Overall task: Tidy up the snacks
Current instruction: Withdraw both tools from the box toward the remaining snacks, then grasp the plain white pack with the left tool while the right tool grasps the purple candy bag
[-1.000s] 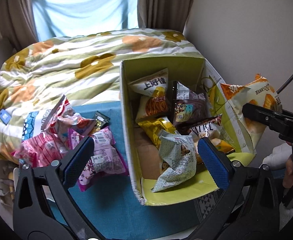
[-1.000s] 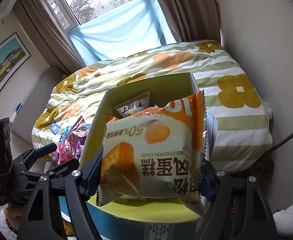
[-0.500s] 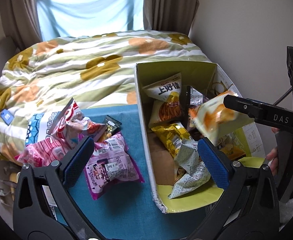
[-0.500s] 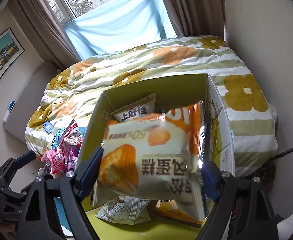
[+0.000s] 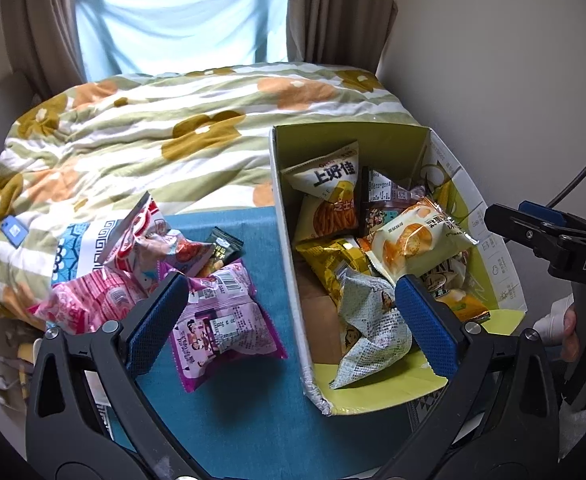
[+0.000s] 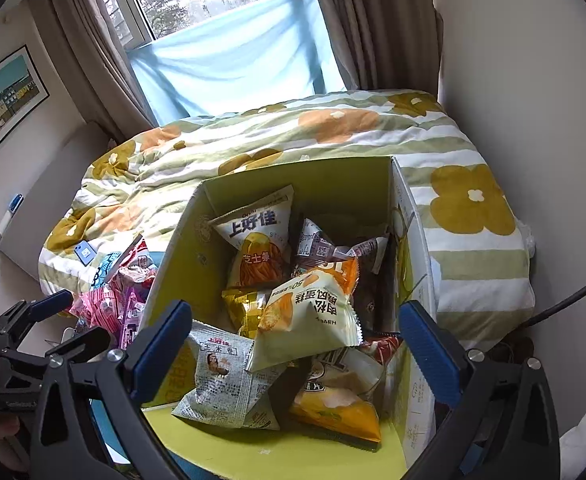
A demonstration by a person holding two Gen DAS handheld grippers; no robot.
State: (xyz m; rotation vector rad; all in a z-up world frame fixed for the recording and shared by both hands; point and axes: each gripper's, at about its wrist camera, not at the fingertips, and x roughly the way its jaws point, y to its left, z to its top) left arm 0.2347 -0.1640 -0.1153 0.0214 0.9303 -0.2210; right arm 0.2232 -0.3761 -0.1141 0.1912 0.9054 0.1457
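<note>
Right wrist: cake packet (image 6: pixel 313 316) lies in box (image 6: pixel 293 172), between open right claw (image 6: pixel 293 344).

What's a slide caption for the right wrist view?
Open right gripper above the box, chiffon cake pack lying on the snacks.

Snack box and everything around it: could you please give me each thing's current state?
Cardboard box: open, partly filled.
Chiffon cake bag: released, lying atop the pile.
Purple snack bag: outside the box, on blue cloth.
Right claw: open, empty.
Left claw: open, empty.
</note>
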